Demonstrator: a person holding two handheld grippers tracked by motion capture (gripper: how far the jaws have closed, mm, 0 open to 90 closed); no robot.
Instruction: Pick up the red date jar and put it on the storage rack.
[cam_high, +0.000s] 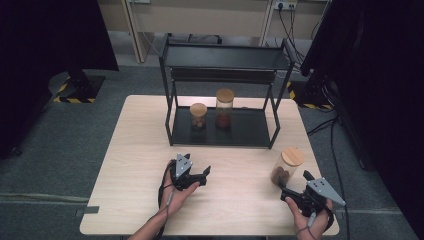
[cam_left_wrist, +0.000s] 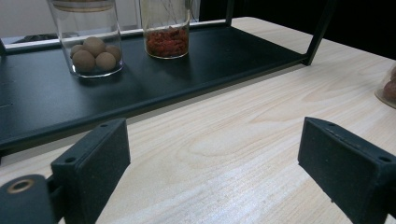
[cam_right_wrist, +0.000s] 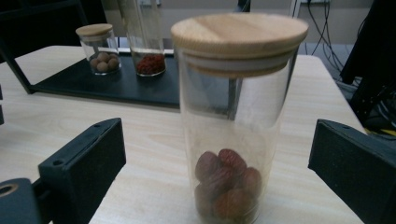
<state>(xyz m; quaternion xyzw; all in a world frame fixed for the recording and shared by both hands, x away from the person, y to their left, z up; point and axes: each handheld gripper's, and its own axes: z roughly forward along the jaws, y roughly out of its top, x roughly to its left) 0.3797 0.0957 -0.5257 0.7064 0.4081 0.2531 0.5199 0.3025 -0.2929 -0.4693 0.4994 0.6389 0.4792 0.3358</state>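
Spread jaws of the right gripper (cam_right_wrist: 217, 182) flank, without touching, the date jar (cam_right_wrist: 233, 116) standing near the table's (cam_high: 140, 150) right edge, while the left gripper (cam_high: 200, 176) rests open, empty, well apart leftward.

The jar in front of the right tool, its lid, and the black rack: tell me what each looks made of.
Jar: clear glass by its look, smooth and glossy; the table and the reddish-brown fruit inside show through the wall.
Lid: pale wood or bamboo, matt, with faint grain lines and a whitish sealing ring beneath.
Black rack: likely painted or coated metal, matt black, with thin straight posts and a flat shelf.
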